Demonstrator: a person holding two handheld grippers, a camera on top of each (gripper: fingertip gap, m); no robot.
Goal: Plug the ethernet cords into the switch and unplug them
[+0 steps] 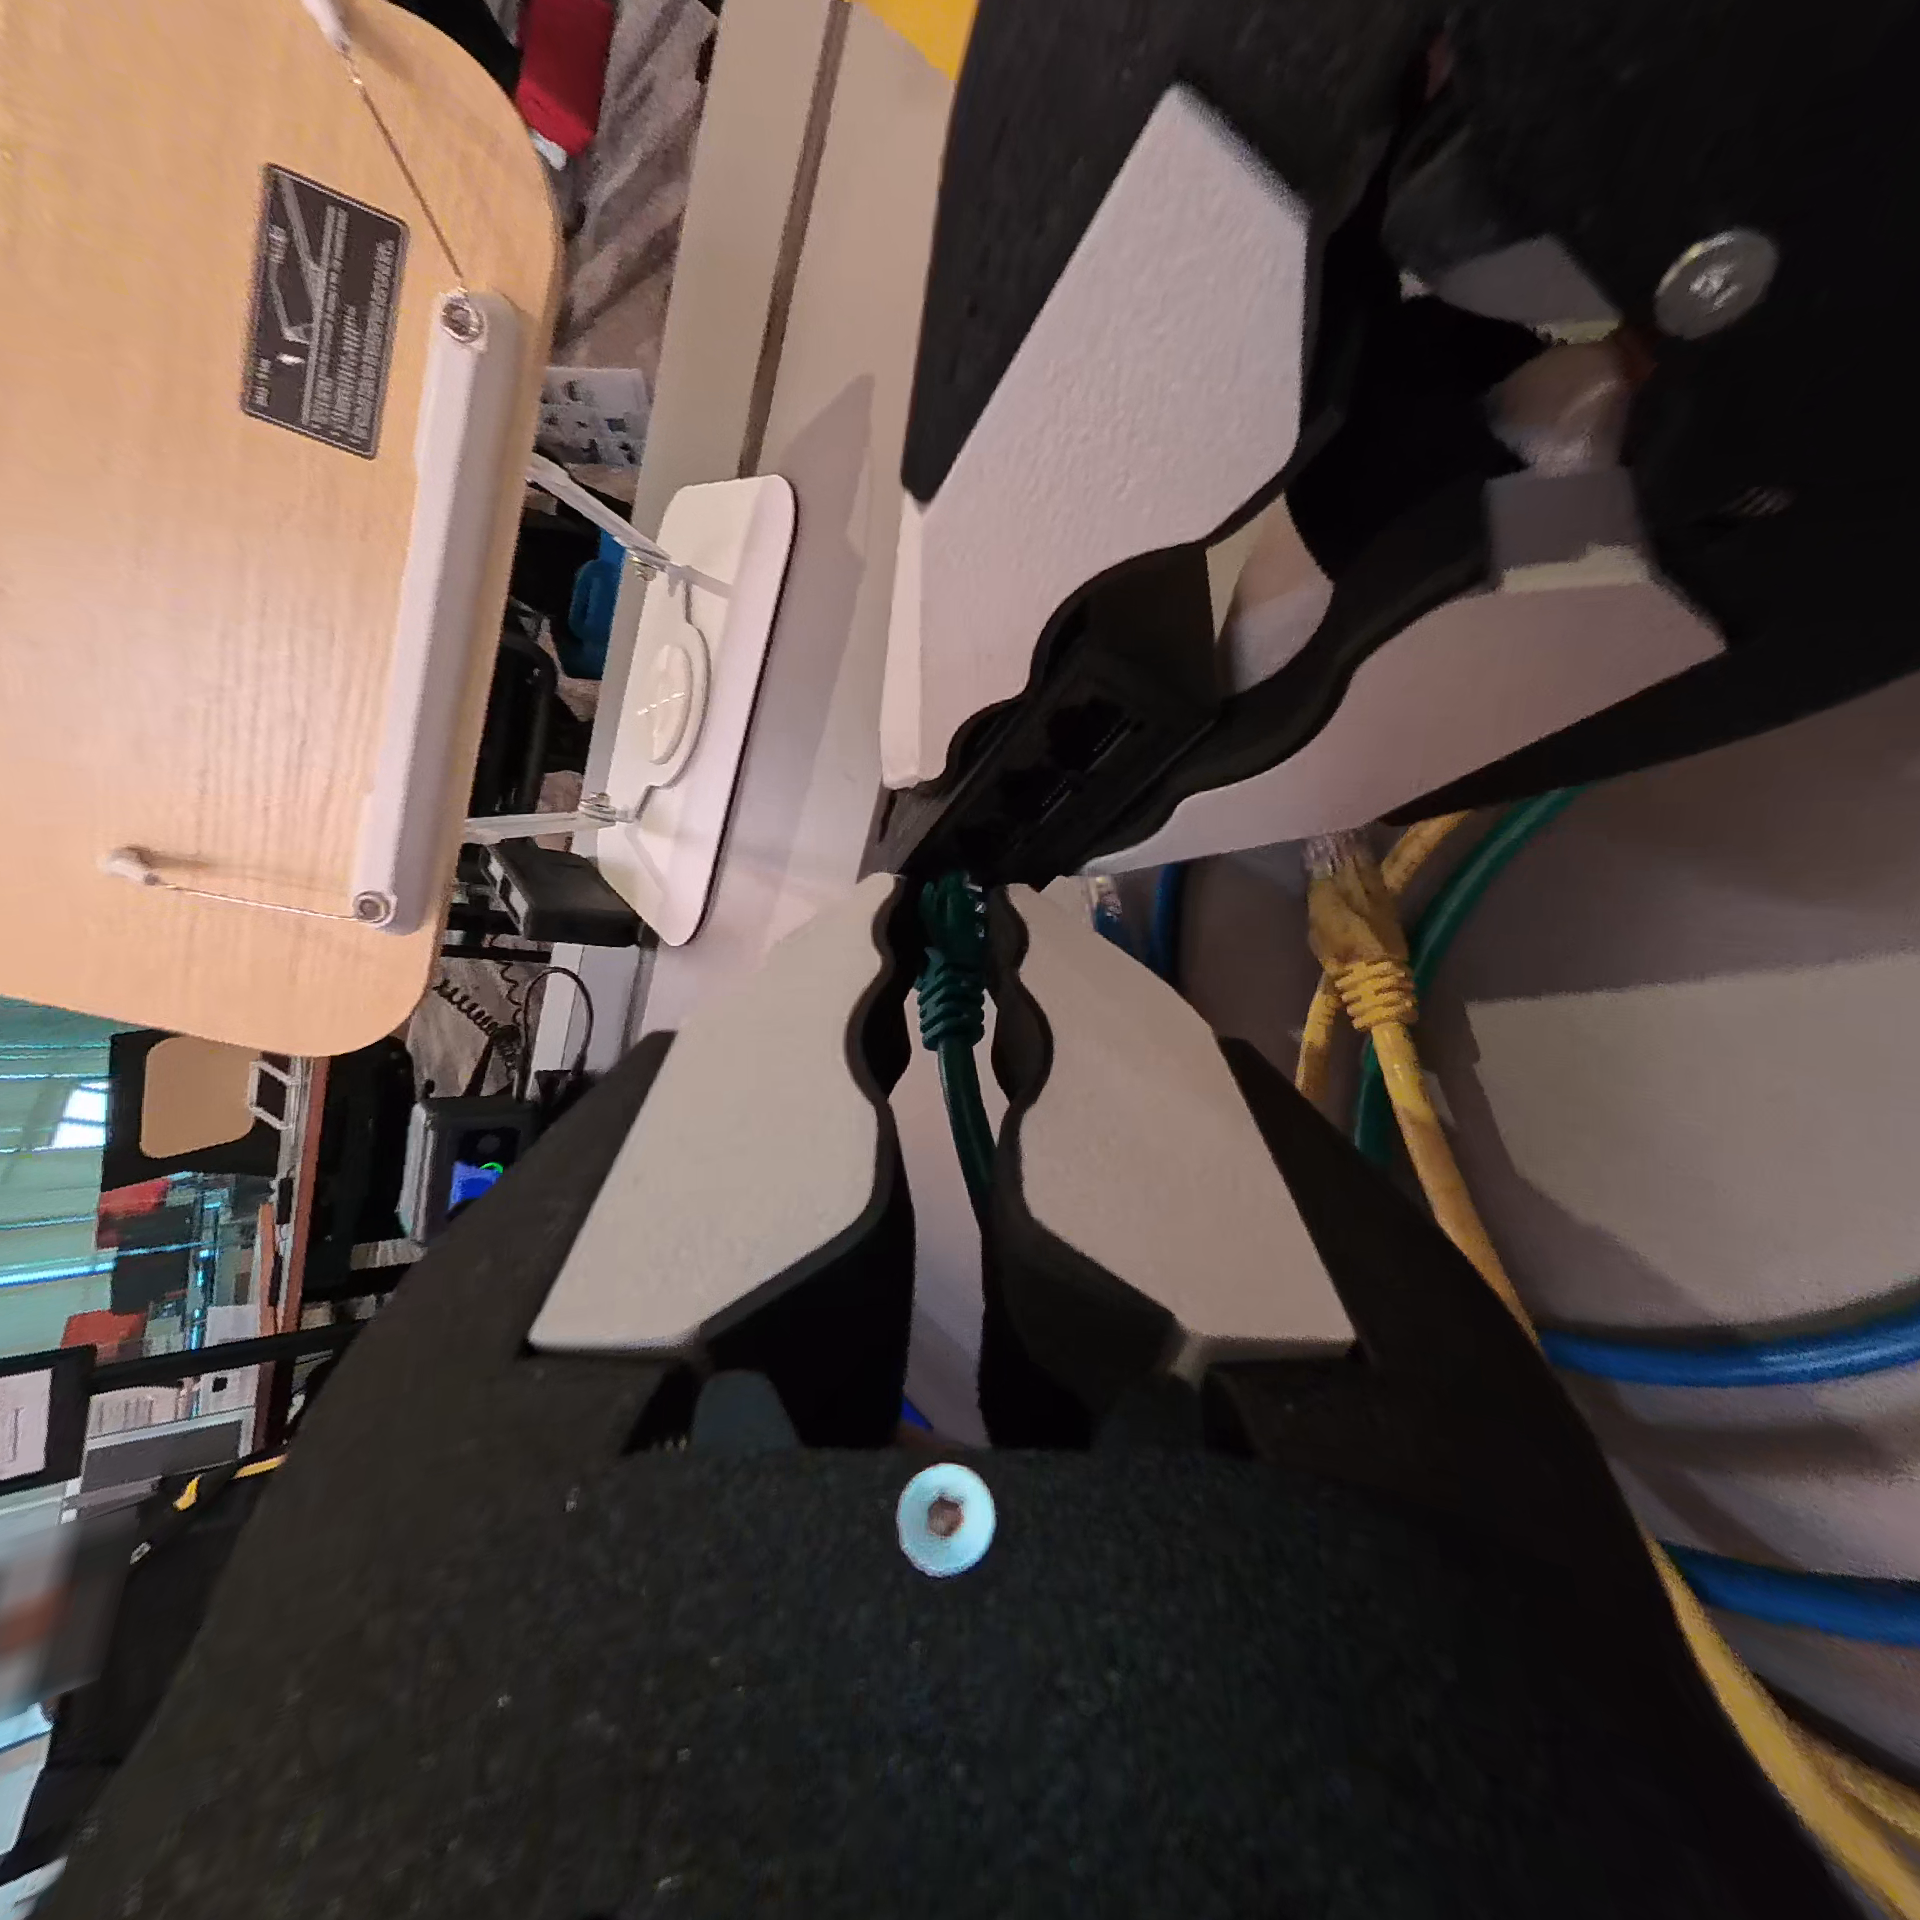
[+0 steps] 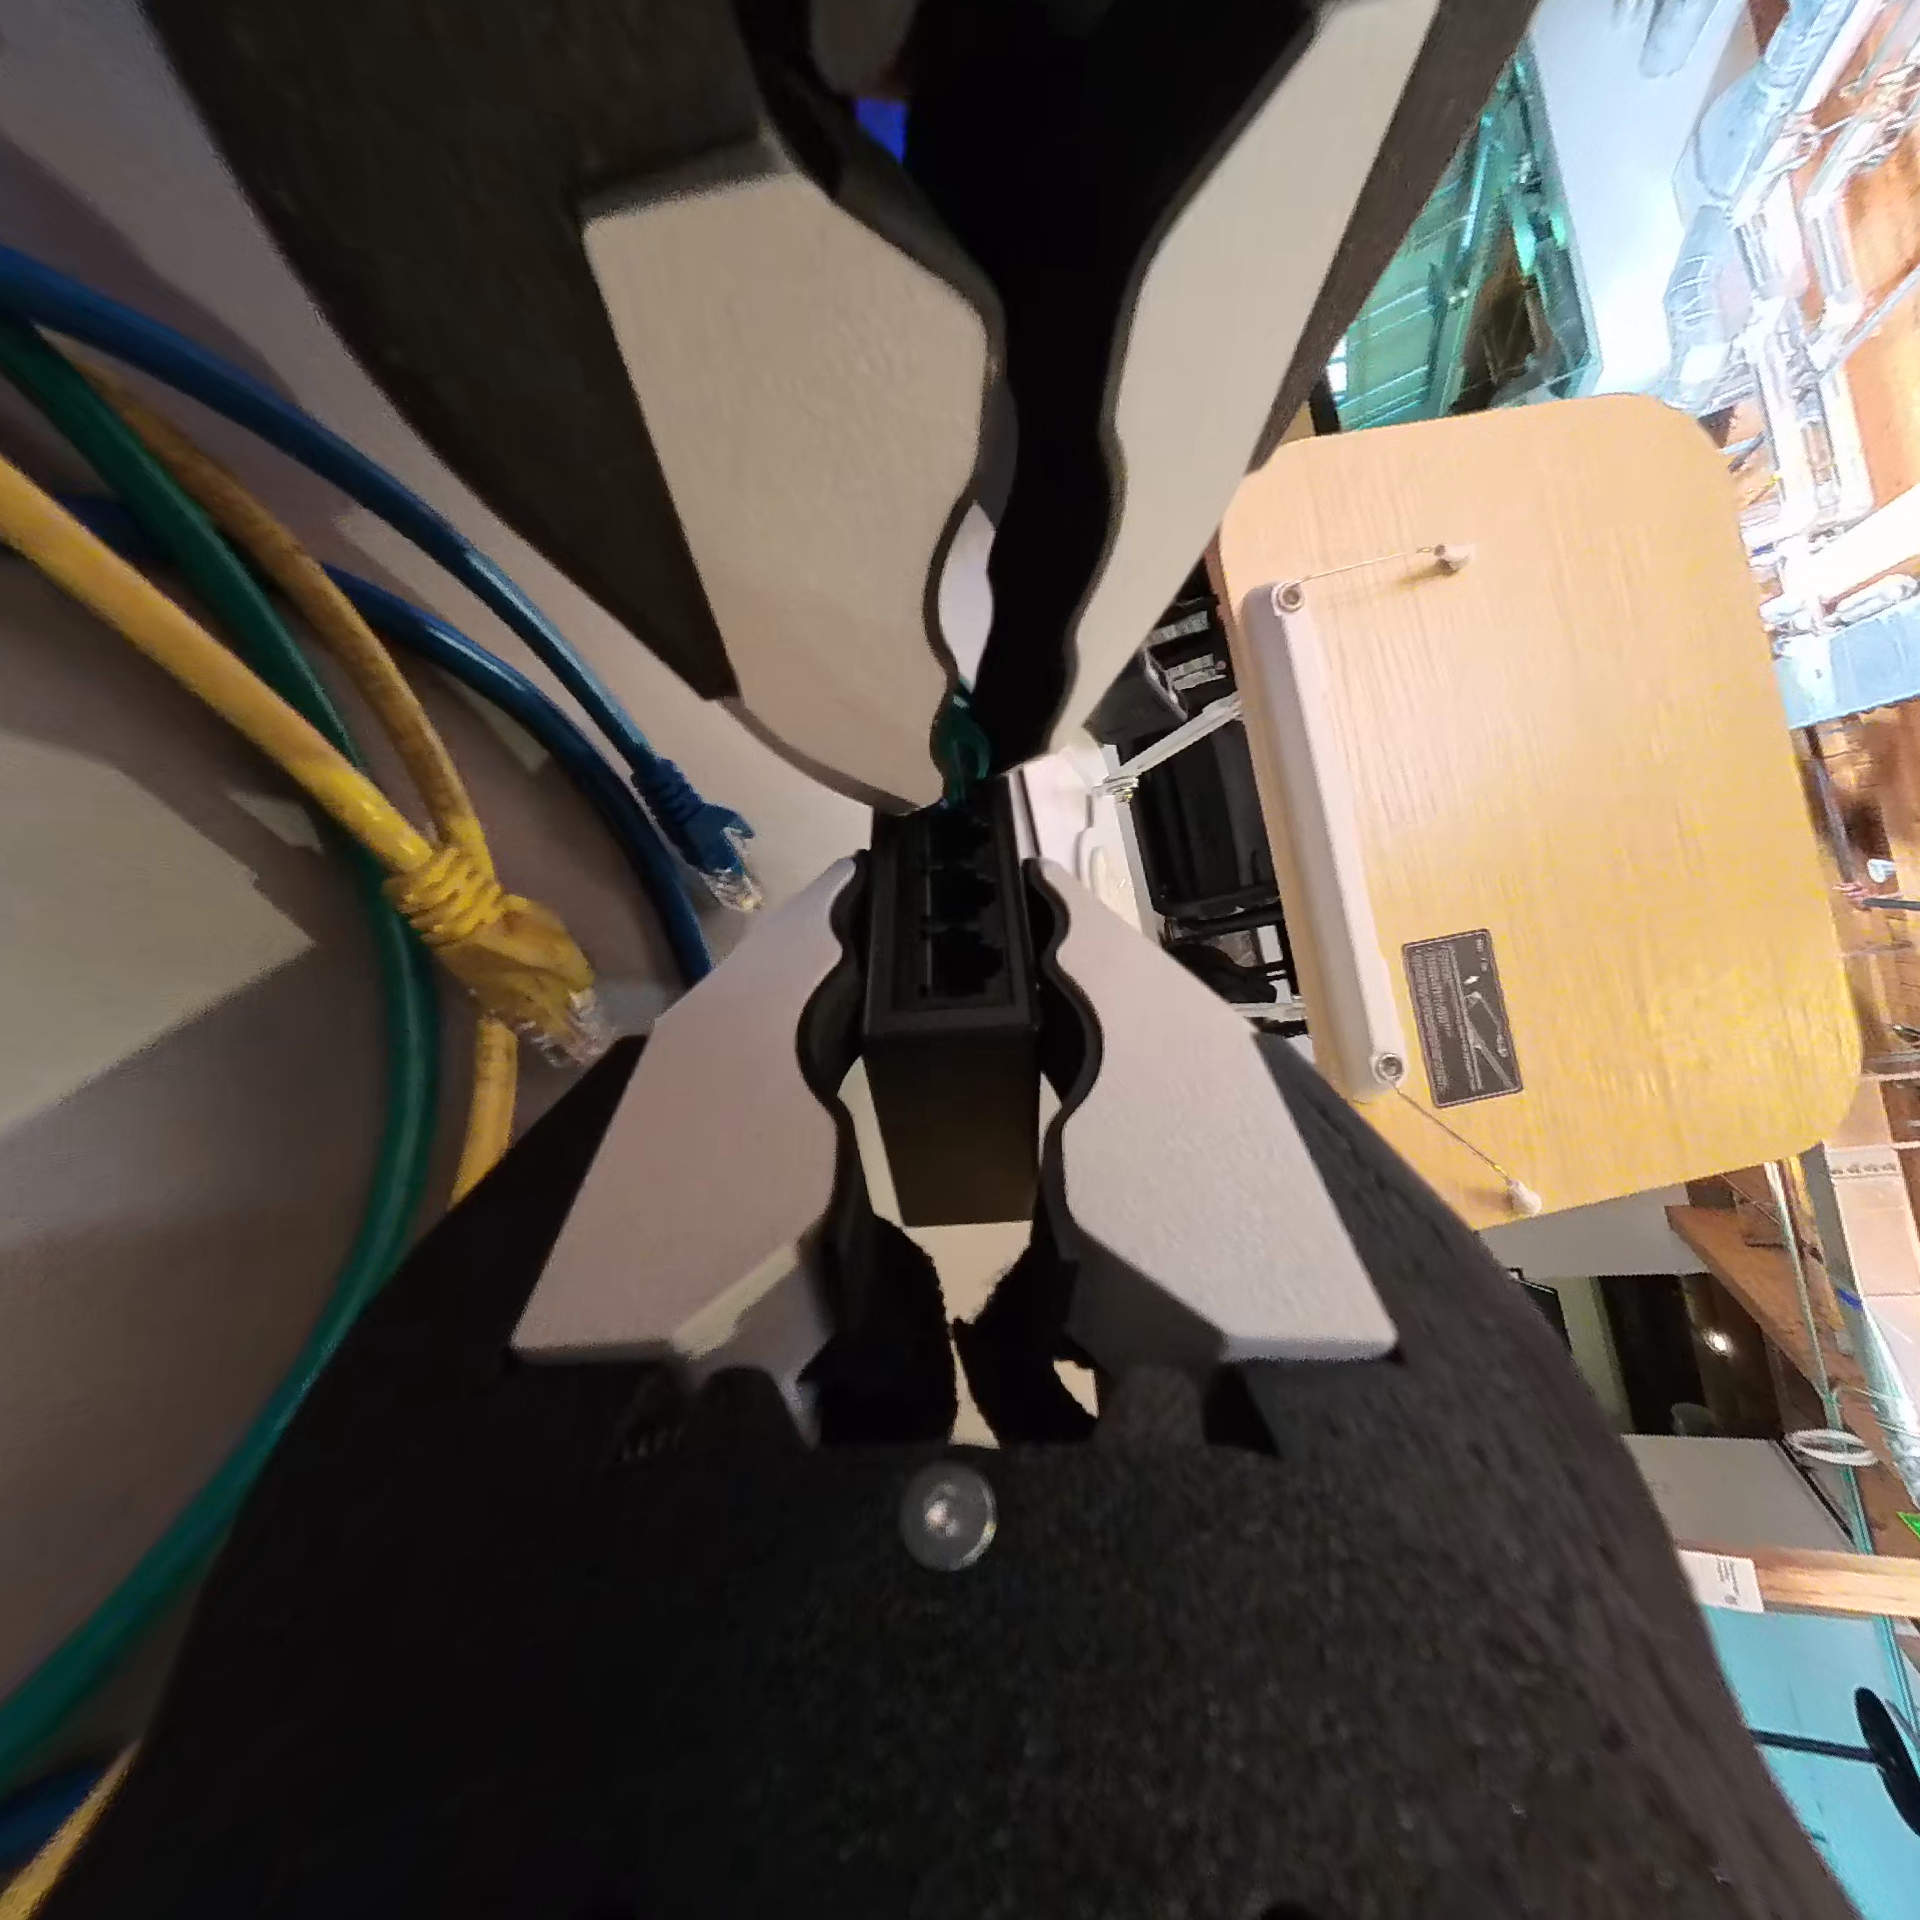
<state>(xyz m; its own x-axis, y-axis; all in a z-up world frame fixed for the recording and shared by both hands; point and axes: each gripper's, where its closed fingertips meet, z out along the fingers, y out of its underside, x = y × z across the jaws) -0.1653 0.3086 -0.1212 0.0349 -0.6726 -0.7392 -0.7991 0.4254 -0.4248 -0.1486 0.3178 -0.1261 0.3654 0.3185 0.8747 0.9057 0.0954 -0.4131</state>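
Right wrist view: we are clamping the switch in the right gripper, left gripper pinching the green cord, yellow cord and blue cord lying loose beside on the table.

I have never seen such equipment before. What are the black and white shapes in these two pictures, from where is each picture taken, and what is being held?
They are two hand-held tongs, each with a camera that looks forward along its two white fingers. A person holds one in each hand; there is no robot.

In the left wrist view, the left tongs are shut on a green cord, with its plug at a port of the switch. The tongs coming from the upper right there are the other ones.

In the right wrist view, the right tongs are shut on the black switch, which has a row of ports. The left tongs come in from the top.

Beside them on the white surface lie loose yellow cords and blue cords, unplugged.
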